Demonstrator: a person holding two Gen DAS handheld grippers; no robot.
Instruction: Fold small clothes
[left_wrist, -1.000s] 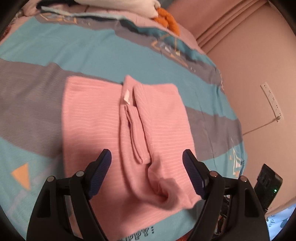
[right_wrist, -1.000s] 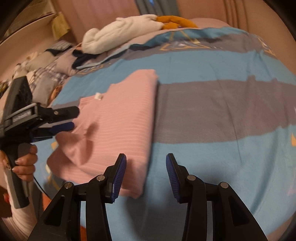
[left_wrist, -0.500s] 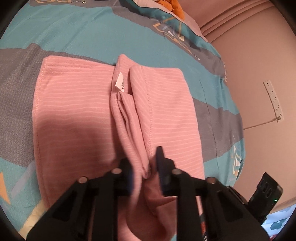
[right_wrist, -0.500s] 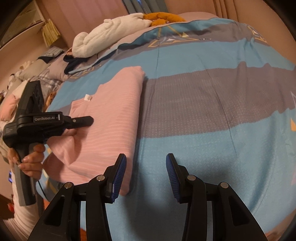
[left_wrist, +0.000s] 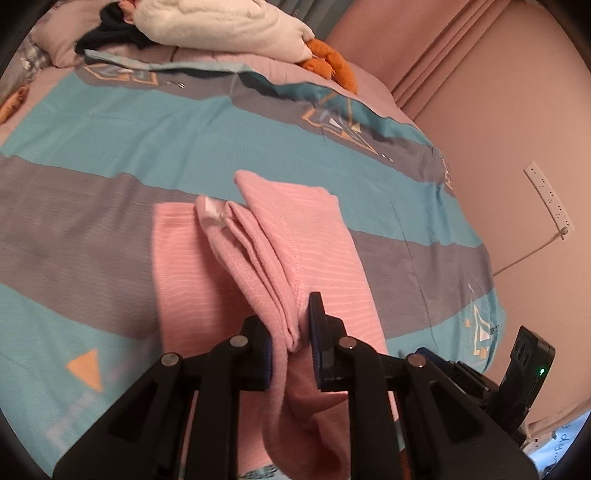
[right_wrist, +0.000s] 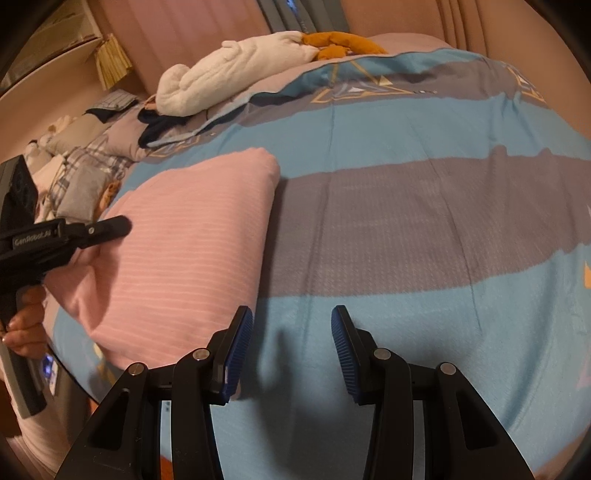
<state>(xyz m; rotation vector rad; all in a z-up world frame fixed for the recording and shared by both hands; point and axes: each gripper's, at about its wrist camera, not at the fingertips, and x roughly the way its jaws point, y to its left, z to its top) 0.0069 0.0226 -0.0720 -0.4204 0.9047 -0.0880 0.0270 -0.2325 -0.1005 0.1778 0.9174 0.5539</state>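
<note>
While the pink garment (left_wrist: 258, 266) lies part-folded on the bed (left_wrist: 110, 147), left gripper (left_wrist: 291, 343) has just closed, pinching its middle fold, right gripper (right_wrist: 291, 354) half-open, empty; final folds remain.

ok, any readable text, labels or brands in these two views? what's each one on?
"GenRobot.AI": on the side of the left gripper, seen in the right wrist view.
White tag on the pink garment: no print can be made out.
Blurred lettering on the bedspread, low in the left wrist view: unreadable.
Scribbled marks on a white surface, bottom right corner: too small to read.
</note>
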